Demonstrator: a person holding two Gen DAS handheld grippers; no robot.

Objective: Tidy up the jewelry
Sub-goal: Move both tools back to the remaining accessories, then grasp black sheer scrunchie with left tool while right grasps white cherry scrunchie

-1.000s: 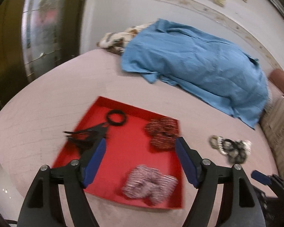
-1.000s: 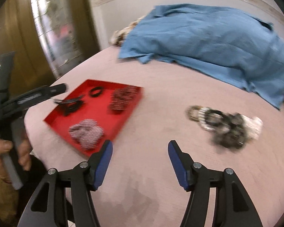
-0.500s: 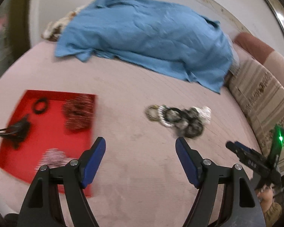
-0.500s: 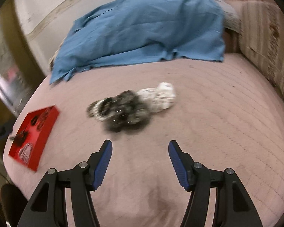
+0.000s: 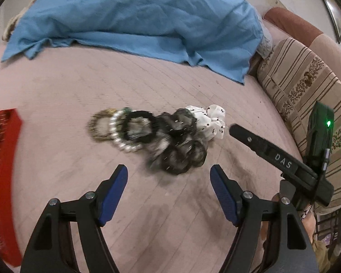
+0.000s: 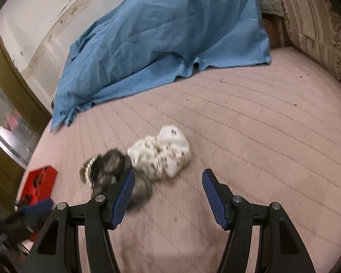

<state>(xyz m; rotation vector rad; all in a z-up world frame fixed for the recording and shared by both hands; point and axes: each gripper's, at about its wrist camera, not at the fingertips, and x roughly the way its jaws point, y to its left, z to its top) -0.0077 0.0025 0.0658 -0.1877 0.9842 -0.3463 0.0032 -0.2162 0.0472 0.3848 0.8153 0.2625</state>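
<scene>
Both my tongs stand open and empty: the left gripper (image 5: 168, 180) just short of the jewelry pile (image 5: 156, 134), the right gripper (image 6: 167, 184) beside the pile's white scrunchie (image 6: 162, 155). Well left of the pile sits the red tray (image 5: 2, 141). Tangled rings risk lifting together, then dropping on the bedspread (image 5: 63, 86).

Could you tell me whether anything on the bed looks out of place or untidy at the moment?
Yes. A tangled heap of bangles and scrunchies lies loose on the pink bedcover, overlapping one another, well apart from the red tray at the bed's edge. A white spotted scrunchie sits at one end. Both grippers are open and empty.
</scene>
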